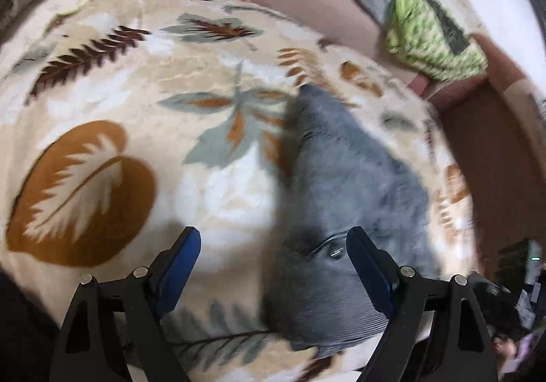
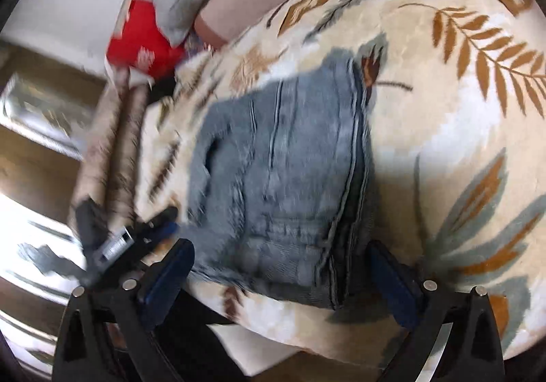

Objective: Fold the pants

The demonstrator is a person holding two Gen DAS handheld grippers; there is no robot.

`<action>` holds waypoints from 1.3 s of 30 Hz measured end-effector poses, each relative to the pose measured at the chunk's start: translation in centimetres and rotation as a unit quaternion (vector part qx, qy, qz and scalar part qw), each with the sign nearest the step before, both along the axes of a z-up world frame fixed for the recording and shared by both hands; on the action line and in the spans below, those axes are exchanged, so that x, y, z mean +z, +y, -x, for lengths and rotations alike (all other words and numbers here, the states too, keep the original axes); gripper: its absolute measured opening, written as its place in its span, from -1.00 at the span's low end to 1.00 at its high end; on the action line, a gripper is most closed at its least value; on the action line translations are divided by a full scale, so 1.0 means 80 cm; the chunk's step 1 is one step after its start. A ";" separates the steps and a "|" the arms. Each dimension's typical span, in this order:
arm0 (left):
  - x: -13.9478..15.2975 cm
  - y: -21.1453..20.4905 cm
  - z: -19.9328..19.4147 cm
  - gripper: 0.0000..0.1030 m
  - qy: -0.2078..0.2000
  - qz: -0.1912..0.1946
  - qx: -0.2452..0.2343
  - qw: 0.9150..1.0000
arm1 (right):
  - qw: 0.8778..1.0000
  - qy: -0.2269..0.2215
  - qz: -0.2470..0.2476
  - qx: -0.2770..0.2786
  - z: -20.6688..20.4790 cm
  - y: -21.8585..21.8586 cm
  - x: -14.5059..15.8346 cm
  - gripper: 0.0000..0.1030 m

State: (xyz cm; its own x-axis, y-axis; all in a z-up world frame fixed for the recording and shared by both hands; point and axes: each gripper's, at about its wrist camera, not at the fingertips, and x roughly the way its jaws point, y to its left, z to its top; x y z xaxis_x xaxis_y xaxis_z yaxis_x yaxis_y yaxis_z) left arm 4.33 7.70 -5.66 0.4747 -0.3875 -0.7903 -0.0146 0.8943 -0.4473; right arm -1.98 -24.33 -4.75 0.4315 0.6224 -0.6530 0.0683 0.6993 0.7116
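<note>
Left hand-held gripper (image 1: pixel 273 245) spread wide above grey pants (image 1: pixel 344 184); right hand-held gripper (image 2: pixel 281 262) likewise agape (empty), over leaf-print blanket (image 2: pixel 443 109)

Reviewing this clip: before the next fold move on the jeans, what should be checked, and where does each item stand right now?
1. Left gripper open, nothing clamped: ok.
2. Right gripper open, nothing clamped: ok.
3. Jeans lie on the leaf-print blanket as a compact folded stack: ok.
4. Stack edges aligned: cannot tell, both views are motion-blurred.
5. Jeans fully supported: cannot tell; the near end sits close to the blanket's edge in the right wrist view.
6. Green cloth lies apart from the jeans: ok.
</note>
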 end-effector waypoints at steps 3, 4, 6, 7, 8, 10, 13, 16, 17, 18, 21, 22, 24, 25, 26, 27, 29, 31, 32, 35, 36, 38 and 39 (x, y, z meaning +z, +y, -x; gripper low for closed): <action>-0.006 -0.002 -0.015 0.70 0.023 0.045 -0.010 0.999 | 0.999 0.011 -0.047 -0.016 -0.013 -0.018 -0.004 0.95; -0.010 -0.006 -0.020 0.70 0.027 0.034 -0.009 0.999 | 0.998 0.019 -0.054 -0.020 -0.021 -0.022 -0.008 0.95; -0.015 -0.016 -0.021 0.70 0.035 0.010 -0.011 0.999 | 0.998 0.025 -0.055 -0.022 -0.025 -0.023 -0.011 0.95; -0.018 -0.021 -0.022 0.70 0.038 0.001 -0.015 0.999 | 0.998 0.035 -0.055 -0.025 -0.029 -0.023 -0.016 0.95; -0.019 -0.026 -0.021 0.70 0.037 -0.008 -0.017 0.999 | 0.997 0.038 -0.054 -0.026 -0.026 -0.021 -0.019 0.95; -0.018 -0.032 -0.019 0.70 0.029 -0.031 -0.021 0.999 | 0.998 0.040 -0.052 -0.022 -0.026 -0.016 -0.022 0.95; -0.014 -0.038 -0.019 0.70 0.015 -0.058 -0.024 0.998 | 0.998 0.047 -0.038 -0.021 -0.021 -0.017 -0.024 0.95; -0.007 -0.045 -0.019 0.70 -0.003 -0.090 -0.029 0.996 | 0.998 0.049 -0.029 -0.023 -0.018 -0.022 -0.022 0.95; -0.005 -0.047 -0.019 0.70 -0.008 -0.095 -0.031 0.995 | 0.998 0.049 -0.027 -0.024 -0.016 -0.024 -0.021 0.95; -0.002 -0.049 -0.018 0.70 -0.013 -0.102 -0.034 0.994 | 0.998 0.048 -0.024 -0.025 -0.016 -0.024 -0.020 0.95; 0.004 -0.053 -0.017 0.70 -0.026 -0.115 -0.039 0.992 | 0.999 0.046 -0.015 -0.023 -0.020 -0.024 -0.015 0.95; 0.005 -0.053 -0.017 0.70 -0.028 -0.117 -0.040 0.992 | 0.999 0.046 -0.013 -0.023 -0.022 -0.024 -0.013 0.95; 0.007 -0.054 -0.018 0.70 -0.031 -0.123 -0.040 0.991 | 0.999 0.045 -0.010 -0.021 -0.026 -0.023 -0.010 0.95; 0.007 -0.055 -0.018 0.70 -0.032 -0.126 -0.039 0.991 | 0.999 0.045 -0.008 -0.019 -0.028 -0.022 -0.009 0.95; 0.008 -0.055 -0.018 0.70 -0.033 -0.128 -0.039 0.990 | 0.999 0.045 -0.006 -0.018 -0.031 -0.021 -0.009 0.95; 0.008 -0.055 -0.019 0.70 -0.034 -0.129 -0.039 0.990 | 0.999 0.045 -0.005 -0.017 -0.033 -0.020 -0.009 0.95; 0.009 -0.056 -0.019 0.70 -0.035 -0.133 -0.038 0.990 | 0.999 0.047 -0.003 -0.015 -0.037 -0.018 -0.010 0.95; 0.010 -0.057 -0.020 0.70 -0.037 -0.137 -0.038 0.989 | 0.999 0.050 0.002 -0.014 -0.041 -0.016 -0.013 0.95; 0.010 -0.057 -0.020 0.70 -0.038 -0.139 -0.038 0.989 | 0.999 0.052 0.006 -0.014 -0.042 -0.016 -0.014 0.95; 0.009 -0.059 -0.021 0.70 -0.036 -0.139 -0.040 0.989 | 0.998 0.055 0.005 -0.015 -0.043 -0.017 -0.018 0.95; 0.008 -0.059 -0.022 0.70 -0.035 -0.137 -0.042 0.989 | 0.998 0.056 0.006 -0.016 -0.044 -0.018 -0.019 0.95; 0.002 -0.060 -0.027 0.70 -0.021 -0.113 -0.051 0.992 | 0.998 0.059 0.004 -0.016 -0.046 -0.018 -0.023 0.95; -0.002 -0.059 -0.030 0.70 -0.007 -0.092 -0.054 0.994 | 0.998 0.062 0.001 -0.016 -0.049 -0.018 -0.027 0.95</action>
State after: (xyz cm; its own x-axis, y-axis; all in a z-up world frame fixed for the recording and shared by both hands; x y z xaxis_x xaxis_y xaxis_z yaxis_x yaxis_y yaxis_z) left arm 6.77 2.97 -5.85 0.4501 -0.2862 -0.8459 0.0916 0.9571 -0.2750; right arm 1.94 -25.77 -6.87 0.3669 0.6080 -0.7040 0.1783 0.6968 0.6947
